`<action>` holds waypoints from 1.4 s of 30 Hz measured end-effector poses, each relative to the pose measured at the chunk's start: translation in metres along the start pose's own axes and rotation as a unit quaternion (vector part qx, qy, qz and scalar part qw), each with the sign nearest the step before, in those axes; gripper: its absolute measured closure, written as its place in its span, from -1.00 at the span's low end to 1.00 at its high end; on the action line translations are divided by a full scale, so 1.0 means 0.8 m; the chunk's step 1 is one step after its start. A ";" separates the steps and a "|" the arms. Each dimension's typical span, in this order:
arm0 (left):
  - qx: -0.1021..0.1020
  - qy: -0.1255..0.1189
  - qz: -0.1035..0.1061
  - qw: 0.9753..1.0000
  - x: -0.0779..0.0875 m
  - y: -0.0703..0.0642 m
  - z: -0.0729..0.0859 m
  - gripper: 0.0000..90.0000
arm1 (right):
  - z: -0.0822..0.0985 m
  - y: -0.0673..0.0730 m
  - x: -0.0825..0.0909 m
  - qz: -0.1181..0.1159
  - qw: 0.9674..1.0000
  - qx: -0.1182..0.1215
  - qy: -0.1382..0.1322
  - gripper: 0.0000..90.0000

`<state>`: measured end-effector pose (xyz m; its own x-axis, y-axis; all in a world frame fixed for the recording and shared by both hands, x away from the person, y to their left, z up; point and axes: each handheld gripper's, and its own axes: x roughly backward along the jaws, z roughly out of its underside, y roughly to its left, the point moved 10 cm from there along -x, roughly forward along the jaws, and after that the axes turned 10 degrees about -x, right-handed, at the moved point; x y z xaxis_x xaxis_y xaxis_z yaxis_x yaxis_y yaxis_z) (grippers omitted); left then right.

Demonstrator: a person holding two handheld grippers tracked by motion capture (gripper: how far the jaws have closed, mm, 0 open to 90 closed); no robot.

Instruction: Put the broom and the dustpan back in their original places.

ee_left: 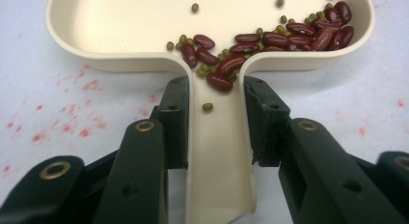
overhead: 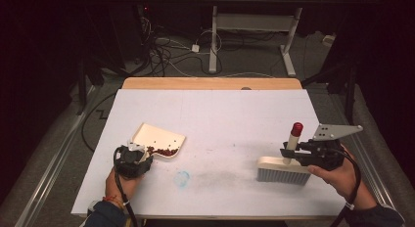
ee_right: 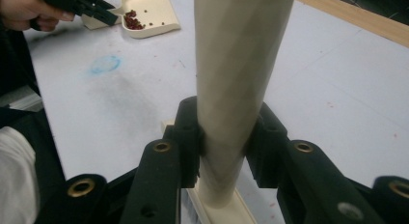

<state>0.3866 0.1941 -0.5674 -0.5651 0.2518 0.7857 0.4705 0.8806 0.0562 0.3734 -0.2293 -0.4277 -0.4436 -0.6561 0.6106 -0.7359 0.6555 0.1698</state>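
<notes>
The beans, dark red kidney beans mixed with small green ones, are lying in the dustpan on the left part of the white table, heaped toward the pan's near wall and spilling into the mouth of its hollow handle. The left gripper is clenching that handle, one jaw pressing on each side, as the left gripper view is showing, with one green bean sitting loose in the handle channel just ahead of the jaws. Well apart to the right, the brush is standing bristles-down on the table, and the right gripper is grasping its cream handle low on the shaft, below the red cap. No beans are showing on the bare table between the two tools, only a blue smudge and faint red specks, so the sweeping is probably done or nearly so, and the step in hand is likely carrying or emptying the pan. To do that well, the pan should be kept level or tipped slightly away from the handle, since the beans are crowding the handle opening and could run down the channel toward the jaws. Any lift should be slow, with the grip kept firm so the narrow handle is not twisting between the jaws.
</notes>
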 end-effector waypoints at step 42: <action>-0.162 -0.121 0.041 0.978 0.032 -0.050 -0.015 -0.51 | -0.028 -0.141 -0.123 0.186 0.975 -0.123 -0.009 0.18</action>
<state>0.3615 0.1605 -0.5424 -0.6420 0.4378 0.6294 0.6889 0.6897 0.2230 0.5111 -0.2306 -0.4897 -0.6675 -0.3601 0.6518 -0.3777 0.9181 0.1205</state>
